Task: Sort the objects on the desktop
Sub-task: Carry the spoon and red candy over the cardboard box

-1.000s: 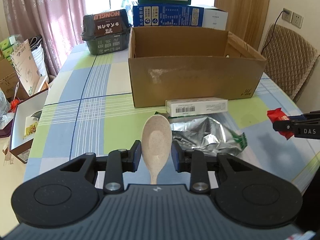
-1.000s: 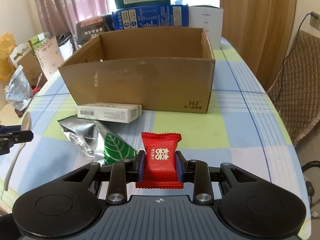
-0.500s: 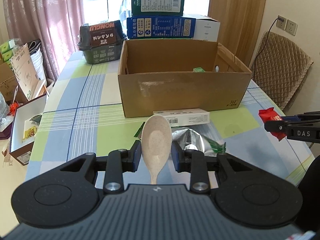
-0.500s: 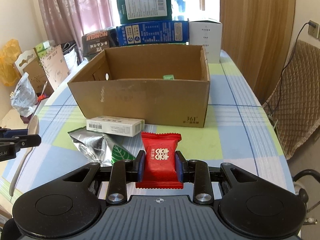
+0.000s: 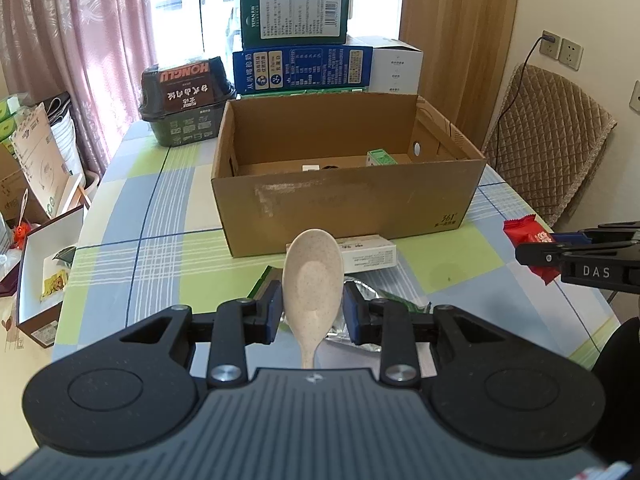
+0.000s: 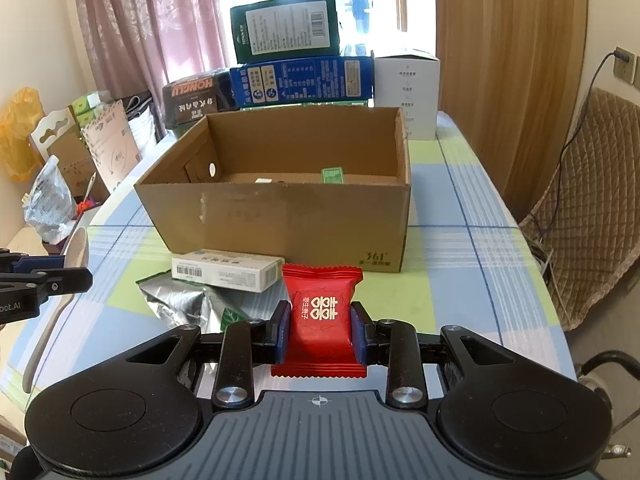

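Left gripper (image 5: 313, 306) closed on a beige spoon (image 5: 313, 280), bowl up between the jaws; right gripper (image 6: 320, 330) clamped on a red candy (image 6: 320, 316), both held above the tabletop (image 5: 168, 264); just beyond, lay a crumpled foil bag (image 6: 180, 304) with a white carton (image 6: 224, 270) touching its far edge; behind these stood an open cardboard box (image 5: 344, 200), a small green packet (image 5: 380, 157) inside near its far wall; farther back, were stacked a blue box (image 5: 300, 67) and green box (image 5: 294, 14).
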`<state>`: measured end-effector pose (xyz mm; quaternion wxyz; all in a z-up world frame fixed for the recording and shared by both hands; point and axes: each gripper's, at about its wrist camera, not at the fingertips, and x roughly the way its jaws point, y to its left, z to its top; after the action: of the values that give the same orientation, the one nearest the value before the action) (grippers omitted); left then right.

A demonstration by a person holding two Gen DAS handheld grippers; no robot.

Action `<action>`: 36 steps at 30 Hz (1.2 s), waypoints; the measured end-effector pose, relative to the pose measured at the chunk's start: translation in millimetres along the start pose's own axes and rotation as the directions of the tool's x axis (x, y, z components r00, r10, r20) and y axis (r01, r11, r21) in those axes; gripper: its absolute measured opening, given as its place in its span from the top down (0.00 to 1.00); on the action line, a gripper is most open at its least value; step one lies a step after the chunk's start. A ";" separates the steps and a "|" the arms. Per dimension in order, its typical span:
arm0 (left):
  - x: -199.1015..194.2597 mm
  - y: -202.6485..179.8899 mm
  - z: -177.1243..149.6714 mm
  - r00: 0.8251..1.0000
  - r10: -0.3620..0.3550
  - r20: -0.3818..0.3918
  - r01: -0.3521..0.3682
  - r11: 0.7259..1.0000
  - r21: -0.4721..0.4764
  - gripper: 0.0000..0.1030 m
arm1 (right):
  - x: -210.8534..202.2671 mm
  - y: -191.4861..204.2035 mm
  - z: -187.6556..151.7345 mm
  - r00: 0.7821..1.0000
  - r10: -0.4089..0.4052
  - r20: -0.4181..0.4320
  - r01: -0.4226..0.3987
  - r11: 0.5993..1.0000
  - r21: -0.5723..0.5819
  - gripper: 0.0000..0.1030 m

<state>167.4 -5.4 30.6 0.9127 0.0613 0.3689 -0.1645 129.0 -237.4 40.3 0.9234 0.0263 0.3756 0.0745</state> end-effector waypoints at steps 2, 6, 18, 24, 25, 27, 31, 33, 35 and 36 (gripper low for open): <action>1.0 -0.5 4.2 1.000 -0.003 0.003 0.003 1.000 0.000 0.74 | 0.2 -0.9 5.1 1.000 -0.001 0.007 0.001 1.000 -0.005 0.73; 4.0 -1.4 15.9 1.000 -0.004 0.009 0.003 1.000 0.009 0.74 | 1.7 -2.3 18.0 1.000 0.003 0.022 -0.002 1.000 -0.014 0.73; 26.7 0.1 76.4 0.999 -0.026 0.036 0.026 0.999 0.026 0.74 | 20.3 0.7 92.2 0.997 0.032 0.076 -0.028 0.998 -0.051 0.73; 47.2 1.9 111.0 0.998 -0.032 0.047 0.031 0.999 0.040 0.74 | 45.3 4.9 127.5 0.996 0.051 0.069 -0.047 0.997 -0.054 0.73; 51.0 2.5 116.6 0.998 -0.034 0.048 0.032 0.999 0.039 0.74 | 50.6 5.4 132.2 0.996 0.052 0.066 -0.049 0.997 -0.056 0.73; 58.6 4.6 126.8 0.998 -0.040 0.047 0.038 0.999 0.034 0.74 | 60.2 6.9 140.5 0.997 0.055 0.059 -0.051 0.997 -0.061 0.73; 74.4 8.1 142.2 0.998 -0.040 0.043 0.038 0.999 0.031 0.74 | 79.2 6.7 153.2 0.997 0.062 0.043 -0.059 0.996 -0.060 0.73; 81.5 10.4 147.8 0.998 -0.039 0.042 0.038 0.999 0.023 0.74 | 87.9 6.5 157.4 0.997 0.063 0.036 -0.060 0.996 -0.061 0.73; 88.4 12.7 153.0 0.998 -0.039 0.041 0.038 0.999 0.016 0.74 | 95.9 6.6 160.7 0.998 0.064 0.030 -0.062 0.996 -0.064 0.73; 92.1 13.8 155.2 0.998 -0.040 0.040 0.040 0.999 0.013 0.74 | 100.3 6.0 161.6 0.997 0.066 0.026 -0.064 0.996 -0.063 0.73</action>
<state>335.7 -52.1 78.5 0.9160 0.0562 0.3508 -0.1862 311.9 -214.5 87.5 0.9260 0.0108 0.3592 0.1158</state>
